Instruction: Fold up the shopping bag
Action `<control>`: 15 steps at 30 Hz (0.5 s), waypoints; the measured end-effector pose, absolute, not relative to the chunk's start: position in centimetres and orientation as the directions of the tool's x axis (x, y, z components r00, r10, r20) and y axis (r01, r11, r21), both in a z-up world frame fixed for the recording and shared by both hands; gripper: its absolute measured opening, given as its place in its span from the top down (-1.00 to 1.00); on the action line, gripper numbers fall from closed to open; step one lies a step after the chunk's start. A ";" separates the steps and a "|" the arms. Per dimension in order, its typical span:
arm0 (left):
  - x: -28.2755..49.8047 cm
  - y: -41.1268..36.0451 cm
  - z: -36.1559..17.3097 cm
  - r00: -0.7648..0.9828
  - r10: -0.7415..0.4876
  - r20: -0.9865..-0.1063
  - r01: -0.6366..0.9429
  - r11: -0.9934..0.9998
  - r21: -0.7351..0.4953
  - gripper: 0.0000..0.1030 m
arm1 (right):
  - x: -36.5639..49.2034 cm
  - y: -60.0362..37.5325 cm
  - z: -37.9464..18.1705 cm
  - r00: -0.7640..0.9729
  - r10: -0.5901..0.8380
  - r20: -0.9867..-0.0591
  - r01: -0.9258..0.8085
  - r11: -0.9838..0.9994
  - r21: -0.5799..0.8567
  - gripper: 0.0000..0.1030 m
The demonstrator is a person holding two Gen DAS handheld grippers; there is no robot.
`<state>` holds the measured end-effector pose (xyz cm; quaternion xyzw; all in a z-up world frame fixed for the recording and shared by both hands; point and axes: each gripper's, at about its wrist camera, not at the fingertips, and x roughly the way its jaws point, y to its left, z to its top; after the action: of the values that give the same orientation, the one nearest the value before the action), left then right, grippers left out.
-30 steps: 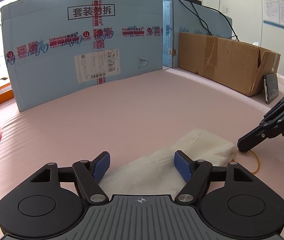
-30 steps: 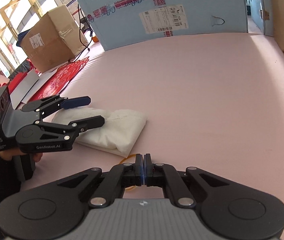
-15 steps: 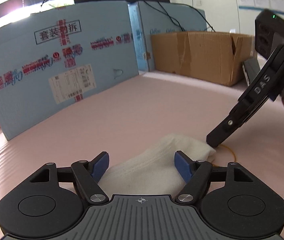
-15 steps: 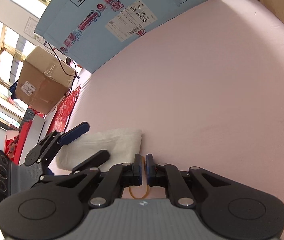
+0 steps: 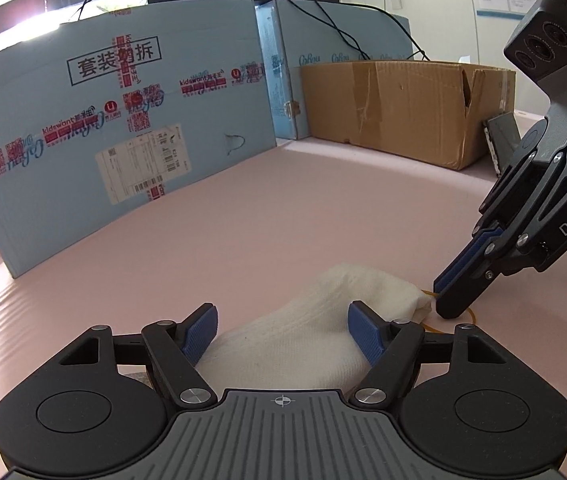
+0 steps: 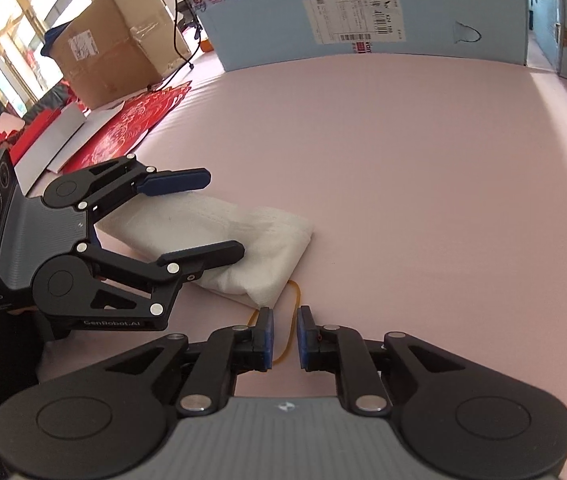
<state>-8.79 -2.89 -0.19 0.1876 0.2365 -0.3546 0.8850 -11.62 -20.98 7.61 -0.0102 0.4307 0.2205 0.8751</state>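
The folded white shopping bag lies on the pink table; it also shows in the right wrist view. My left gripper is open, one finger on each side of the bag's near end, not pinching it. It also shows in the right wrist view. A thin yellow rubber band lies on the table at the bag's corner. My right gripper is slightly open with the band between its fingers, just off the bag's corner. In the left wrist view its tips sit right at that corner.
A big blue carton stands along the back of the table and a brown cardboard box at the back right. Red printed sheets and another cardboard box lie off to the left.
My right gripper has opened a little; it was shut on or by the rubber band before. It has tilted back level. My left gripper stays open around the bag.
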 end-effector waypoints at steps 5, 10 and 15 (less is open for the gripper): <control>-8.9 -2.9 -0.2 0.640 -0.537 -0.550 0.715 0.678 0.170 -0.43 | -12.4 -19.7 7.7 0.542 0.322 -0.776 -0.453 0.890 0.052 0.73; -9.2 -3.2 -0.2 0.653 -0.528 -0.542 0.710 0.676 0.196 -0.43 | -12.6 -21.1 7.1 0.566 0.387 -0.728 -0.398 0.902 0.169 0.98; -9.6 -3.5 -0.2 0.668 -0.518 -0.534 0.704 0.673 0.228 -0.43 | -12.0 -27.4 4.6 0.592 0.635 -0.496 -0.193 0.709 0.678 0.99</control>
<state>-9.57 -3.49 -0.17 0.2131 0.2182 -0.3437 0.8882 -12.04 -27.36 4.56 0.2918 0.3789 0.2455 0.8432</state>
